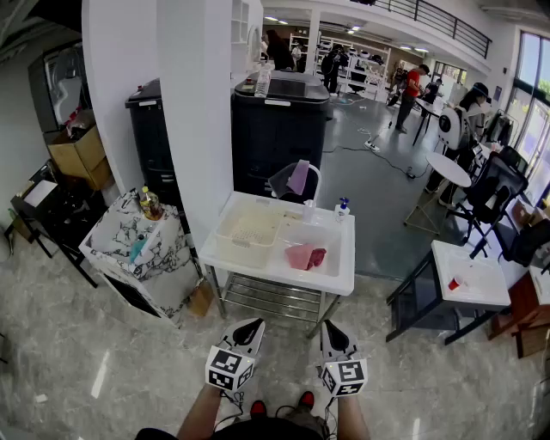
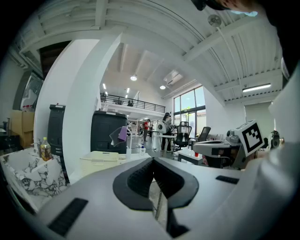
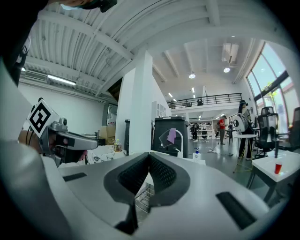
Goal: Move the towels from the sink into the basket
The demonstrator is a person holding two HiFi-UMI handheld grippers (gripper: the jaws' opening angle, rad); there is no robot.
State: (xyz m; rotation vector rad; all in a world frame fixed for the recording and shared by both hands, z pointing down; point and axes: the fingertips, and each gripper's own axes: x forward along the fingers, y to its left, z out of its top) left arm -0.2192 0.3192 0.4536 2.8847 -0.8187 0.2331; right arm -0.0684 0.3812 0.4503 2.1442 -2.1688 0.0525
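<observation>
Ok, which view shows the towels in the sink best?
Head view: it looks down into the sink, where the towels lie beside the basket. Both gripper views look level across the rim, so the towels are hidden.

Open-plan lab hall: white work tables (image 1: 490, 279), office chairs (image 1: 491, 194), mezzanine railing (image 1: 438, 21).

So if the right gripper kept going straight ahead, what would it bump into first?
Probably the front edge of the sink table, with only open floor before it; depth is hard to judge.
</observation>
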